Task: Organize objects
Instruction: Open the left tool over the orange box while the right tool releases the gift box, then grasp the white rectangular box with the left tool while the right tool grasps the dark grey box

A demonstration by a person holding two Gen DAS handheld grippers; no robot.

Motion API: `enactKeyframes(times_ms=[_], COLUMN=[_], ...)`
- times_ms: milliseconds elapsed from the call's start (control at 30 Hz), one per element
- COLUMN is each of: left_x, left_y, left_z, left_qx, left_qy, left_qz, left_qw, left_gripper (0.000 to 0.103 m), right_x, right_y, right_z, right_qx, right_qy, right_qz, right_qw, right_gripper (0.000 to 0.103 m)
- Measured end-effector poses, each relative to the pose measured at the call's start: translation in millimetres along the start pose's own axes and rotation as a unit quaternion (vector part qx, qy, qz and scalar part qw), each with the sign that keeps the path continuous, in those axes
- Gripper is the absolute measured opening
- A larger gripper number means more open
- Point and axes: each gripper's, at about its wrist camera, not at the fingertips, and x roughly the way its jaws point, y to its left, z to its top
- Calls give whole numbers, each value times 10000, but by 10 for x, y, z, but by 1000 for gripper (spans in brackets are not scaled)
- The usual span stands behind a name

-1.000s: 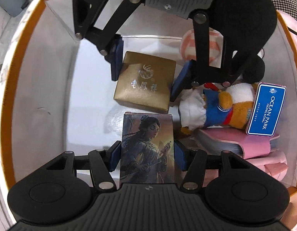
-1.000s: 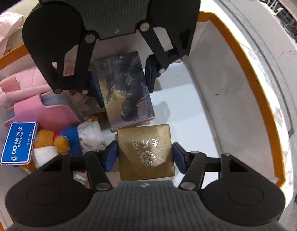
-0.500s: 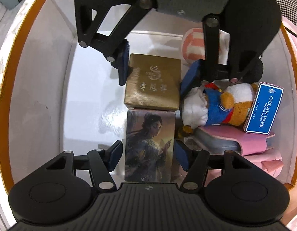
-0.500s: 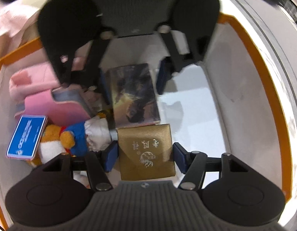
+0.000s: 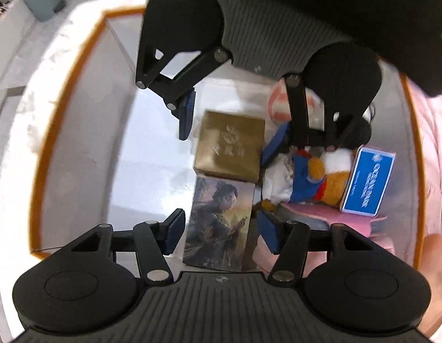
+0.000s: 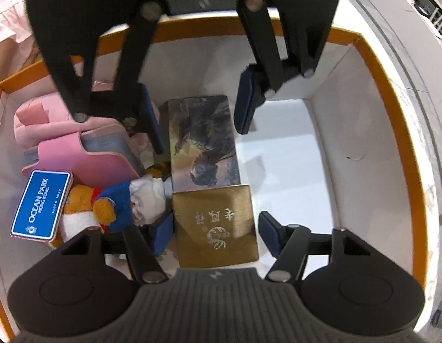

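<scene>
A gold box and a picture box with a painted figure lie end to end on the floor of a white bin with an orange rim. My left gripper is open, its pads apart on either side of the picture box. My right gripper is open, its pads apart on either side of the gold box. Each gripper shows opposite in the other's view.
A plush toy in blue clothes, a blue Ocean Park card, a pink case and pink cloth fill one side of the bin. A striped ball sits in a corner. The bin walls surround both grippers.
Both grippers have opened wider and lifted away from the two boxes, which now lie touching end to end on the bin floor. The views show more of the bin rim.
</scene>
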Motion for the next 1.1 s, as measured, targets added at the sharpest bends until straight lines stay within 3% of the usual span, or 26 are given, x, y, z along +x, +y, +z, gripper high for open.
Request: enactKeyframes(times_ms=[67, 200, 333, 367, 400, 467, 600, 700, 867, 1033, 1100], left_x=[-134, -449, -778, -840, -902, -1035, -1228, -1294, -1434, -1293, -1242], left_y=[-21, -46, -98, -118, -160, -277, -411, -459, -512, -463, -429], left_z=[-60, -266, -23, -124, -338, -410, -880, -1169, -1636, -1953, -1999], left_qx=[-107, -450, -1028, -1176, -1305, -1562, -2263, -2713, -3423, -3563, -3569], left_qy=[-189, -501, -808, -853, -894, -972, -1020, -968, -1319, -1272, -1266], left_qz=[147, 401, 616, 713, 814, 1029, 1329, 1476, 1245, 1260, 1223], left_qw=[9997, 9969, 9895, 9868, 9841, 9775, 9595, 9462, 9219, 9170, 9174], left_gripper=[68, 68, 68, 68, 68, 68, 68, 68, 68, 70, 72], right_x=[-77, -323, -695, -769, -892, -1035, -1164, -1020, -829, -350, -293], right_y=[-13, 7, 209, 207, 312, 403, 559, 699, 1048, 969, 971], right_z=[26, 78, 237, 357, 267, 293, 687, 1060, 1465, 1569, 1568], right_qx=[84, 249, 497, 605, 722, 965, 1308, 1312, 943, 1237, 1305], right_qy=[-24, -151, -628, -768, -907, -1169, -1461, -1292, -582, 176, 274], right_qz=[-152, -435, -820, -872, -920, -916, -747, -688, -924, -837, -801], right_qw=[9998, 9986, 9934, 9914, 9890, 9842, 9777, 9805, 9895, 9886, 9878], right_gripper=[78, 79, 75, 73, 72, 65, 60, 60, 64, 72, 75])
